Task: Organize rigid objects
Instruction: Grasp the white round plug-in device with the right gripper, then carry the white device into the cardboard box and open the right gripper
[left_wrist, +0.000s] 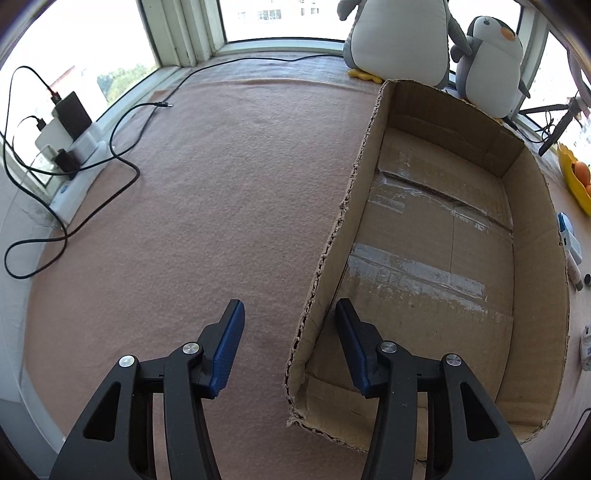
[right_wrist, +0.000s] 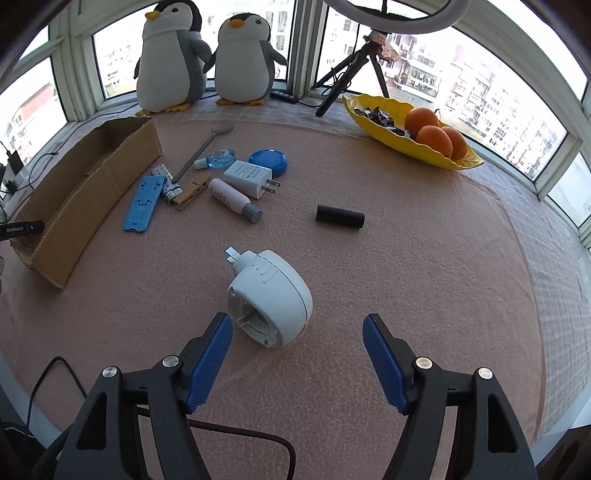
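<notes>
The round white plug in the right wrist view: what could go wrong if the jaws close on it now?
1. The plug lies tilted on its curved side and left of centre between the open jaws of the right gripper, so it may roll or slip out.
2. The left jaws straddle the wall of the box; they might push the box.

L gripper (left_wrist: 290, 310) angled steeply down, jaws at narrowest w/ nothing between pads, R gripper (right_wrist: 297, 325) angled down, jaws apart, nothing gripped
</notes>
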